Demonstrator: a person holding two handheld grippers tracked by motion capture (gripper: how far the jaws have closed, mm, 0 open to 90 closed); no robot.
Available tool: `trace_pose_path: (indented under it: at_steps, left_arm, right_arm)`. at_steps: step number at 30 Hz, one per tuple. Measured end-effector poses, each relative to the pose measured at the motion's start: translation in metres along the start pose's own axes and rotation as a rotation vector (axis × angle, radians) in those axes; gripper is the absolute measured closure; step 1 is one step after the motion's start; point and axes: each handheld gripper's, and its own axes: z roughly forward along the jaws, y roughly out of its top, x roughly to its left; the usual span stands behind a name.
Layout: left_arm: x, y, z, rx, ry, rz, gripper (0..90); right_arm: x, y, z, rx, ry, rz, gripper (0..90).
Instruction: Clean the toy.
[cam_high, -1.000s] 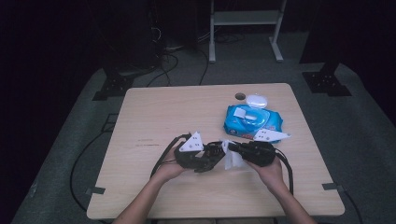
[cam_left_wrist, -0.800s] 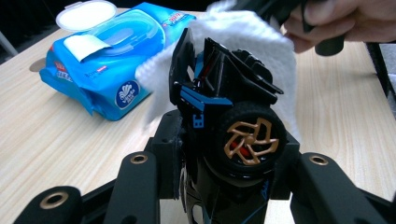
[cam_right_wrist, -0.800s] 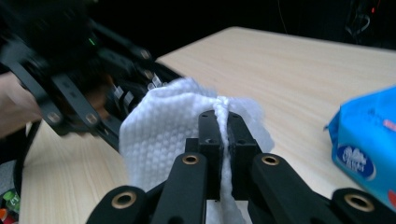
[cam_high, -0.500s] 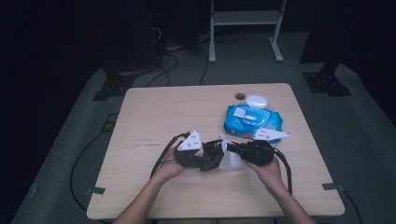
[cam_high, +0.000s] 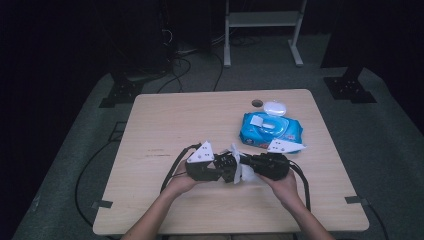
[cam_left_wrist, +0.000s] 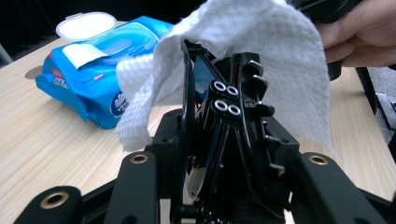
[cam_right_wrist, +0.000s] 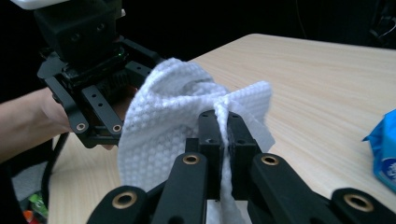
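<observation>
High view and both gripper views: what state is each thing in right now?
White wipe: pulled out, pinched by the right gripper, draped over what the left gripper holds.
Black glasses-like item: folded, between the left gripper jaws.
Blue wipes pack: lying flat, flap lid open.
Right gripper: jaws shut on the wipe.
Left gripper: jaws closed on the black item.

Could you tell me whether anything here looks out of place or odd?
Only small things: the wipes pack lies with its lid flipped open, and the wipe is bunched and draped, pinched in the right gripper and hanging over the black object in the left gripper.
</observation>
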Motion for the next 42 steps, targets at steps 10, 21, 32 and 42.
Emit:
trace_pose_path:
  at_steps: [10,21,32,42]
  left_arm:
    - [0.005,-0.01,-0.009,-0.004,-0.006,-0.024,57.1]
    - [0.013,-0.018,-0.016,0.002,-0.032,-0.041,56.5]
    - [0.017,-0.029,-0.013,0.06,-0.033,-0.039,56.4]
    - [0.015,-0.041,0.005,0.208,-0.017,-0.009,58.6]
  right_arm:
    - [0.003,-0.007,0.011,0.057,-0.02,-0.022,86.5]
    - [-0.005,-0.022,0.021,0.112,-0.045,0.004,86.7]
    - [-0.008,-0.02,0.017,0.127,-0.083,-0.005,86.7]
    - [-0.008,-0.019,0.012,0.139,-0.12,-0.056,86.6]
